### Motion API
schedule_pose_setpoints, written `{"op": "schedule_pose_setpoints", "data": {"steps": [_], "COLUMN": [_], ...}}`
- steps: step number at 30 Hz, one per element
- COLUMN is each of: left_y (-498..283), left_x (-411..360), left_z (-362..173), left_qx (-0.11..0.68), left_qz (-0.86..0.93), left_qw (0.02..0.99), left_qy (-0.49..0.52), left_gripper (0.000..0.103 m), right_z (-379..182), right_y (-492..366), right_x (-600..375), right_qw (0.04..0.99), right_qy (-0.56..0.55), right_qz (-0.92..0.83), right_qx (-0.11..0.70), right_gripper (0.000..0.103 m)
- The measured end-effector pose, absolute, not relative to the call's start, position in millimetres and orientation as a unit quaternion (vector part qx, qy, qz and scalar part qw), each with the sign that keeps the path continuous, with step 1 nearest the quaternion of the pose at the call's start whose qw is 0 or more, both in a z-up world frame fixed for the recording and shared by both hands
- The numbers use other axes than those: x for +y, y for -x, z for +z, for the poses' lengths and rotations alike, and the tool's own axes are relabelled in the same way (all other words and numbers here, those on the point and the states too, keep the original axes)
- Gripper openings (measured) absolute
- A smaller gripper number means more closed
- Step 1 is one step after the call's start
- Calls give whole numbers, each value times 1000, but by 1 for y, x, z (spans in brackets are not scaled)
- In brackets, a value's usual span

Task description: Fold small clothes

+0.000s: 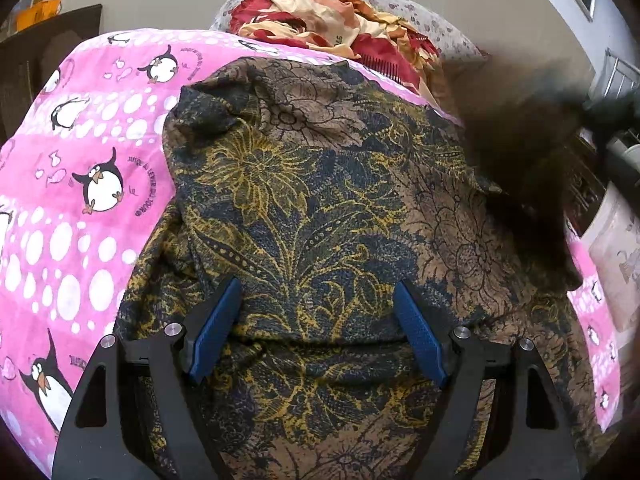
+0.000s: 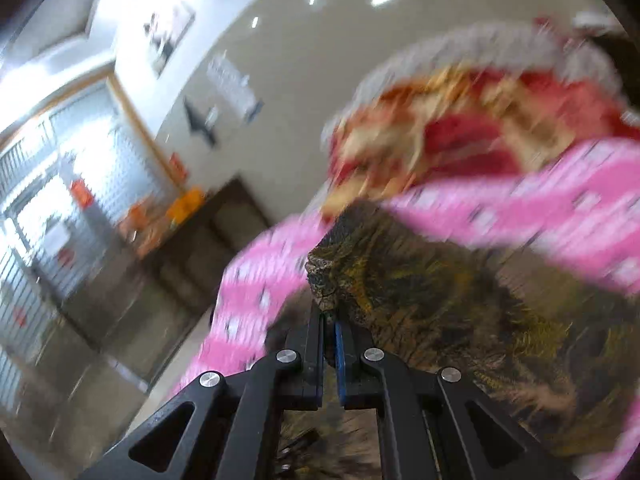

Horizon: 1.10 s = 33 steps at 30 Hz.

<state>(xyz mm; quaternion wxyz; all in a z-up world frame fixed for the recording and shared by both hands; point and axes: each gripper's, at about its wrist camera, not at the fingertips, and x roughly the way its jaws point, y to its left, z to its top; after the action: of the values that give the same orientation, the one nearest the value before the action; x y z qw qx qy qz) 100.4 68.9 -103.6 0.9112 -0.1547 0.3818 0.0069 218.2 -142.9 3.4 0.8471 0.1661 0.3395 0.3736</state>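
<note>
The left wrist view is sharp. On the left lies a pink sheet (image 1: 80,200) printed with penguins and white dots. Spread over it in the middle is the cloth (image 1: 320,208), dark with yellow and brown flowers, rumpled along its far edge. The left gripper (image 1: 318,312) hangs over the cloth's near part, its blue fingers (image 1: 218,328) wide apart with nothing between them. Beyond the cloth sits a red and cream blanket (image 1: 332,28) on a grey-flowered pillow (image 1: 432,20). At the right edge a dark blur hides that side of the cloth.

The right wrist view is smeared by motion. To its left it shows a room wall with a window (image 2: 52,184). The right gripper (image 2: 330,316) is pinched closed on a bunched corner of the cloth (image 2: 420,292), lifted above the sheet (image 2: 520,204).
</note>
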Motion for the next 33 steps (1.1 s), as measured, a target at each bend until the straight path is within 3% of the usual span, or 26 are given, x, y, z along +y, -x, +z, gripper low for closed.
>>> {"op": "schedule_pose_setpoints", "data": {"steps": [5,7,9,11,15,21,25,27,33], "left_y": [-100,-100,-101,-100,-100,-97,-99,-96,-124], "left_x": [70,72,72,72,71,66,57,52,64], "left_z": [-103,-103,-103,-103,-103,-96,-87,-78,-69], "left_qx": [380,379,380,380,381,378,381,371,371], "left_qz": [6,5,6,6,2,-42,-83,-105,-110], "left_qw": [911,910,910,910,910,909,903,902,887], "left_qy": [161,166,165,165,165,169,183,195,250], "left_gripper": [79,79,79,79,79,79,79,79,79], "right_z": [-81,-93,-89,-81,-65,-117,-118,-119,-119], "right_y": [-223,-222,-217,-206,-168,-131,-134,-135,-135], "right_x": [-82,-83,-91,-103,-143,-203,-199,-188,-190], "right_qw": [828,823,817,822,841,861,860,860,859], "right_qy": [-103,-92,-100,-98,-64,-23,-30,-4,-14], "right_qz": [326,317,330,331,320,259,261,262,269], "right_qx": [444,462,461,453,431,438,437,438,435], "right_gripper": [4,12,36,53,66,69,76,85,86]}}
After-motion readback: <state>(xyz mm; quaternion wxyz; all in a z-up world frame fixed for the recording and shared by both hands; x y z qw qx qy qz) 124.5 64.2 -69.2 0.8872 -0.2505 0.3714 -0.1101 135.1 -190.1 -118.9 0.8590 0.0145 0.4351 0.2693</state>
